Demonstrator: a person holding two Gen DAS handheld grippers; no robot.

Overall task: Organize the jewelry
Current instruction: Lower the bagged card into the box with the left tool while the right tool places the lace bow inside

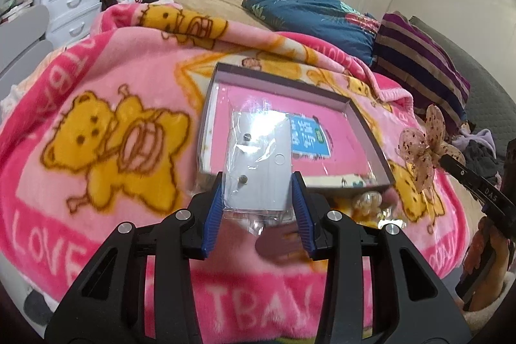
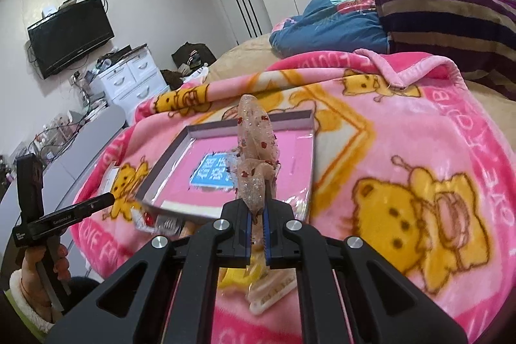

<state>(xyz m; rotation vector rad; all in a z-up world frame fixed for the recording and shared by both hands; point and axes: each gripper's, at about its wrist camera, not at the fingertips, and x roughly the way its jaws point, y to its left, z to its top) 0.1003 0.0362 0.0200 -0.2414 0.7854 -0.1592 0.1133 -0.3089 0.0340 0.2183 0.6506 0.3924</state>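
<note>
My left gripper (image 1: 257, 179) is shut across a clear bag (image 1: 258, 150) holding a white card with two small stud earrings. The bag hangs over the near-left part of a shallow grey box (image 1: 371, 131) with a pink floor and a blue label (image 1: 309, 134). My right gripper (image 2: 258, 208) is shut on a sheer beige butterfly hair ornament (image 2: 254, 150) with red glitter spots, held over the box's (image 2: 167, 157) near edge. The butterfly (image 1: 422, 147) and the right gripper (image 1: 451, 163) show at the right of the left wrist view.
The box lies on a pink bear-print blanket (image 1: 96, 86) over a bed. Small loose pieces lie in front of the box: a purple comb-like item (image 1: 280, 244), a beige trinket (image 1: 367, 199), a white and yellow clip (image 2: 267, 289). Folded bedding (image 2: 435, 12) is piled behind. A hand (image 2: 42, 266) holds the left gripper (image 2: 111, 198).
</note>
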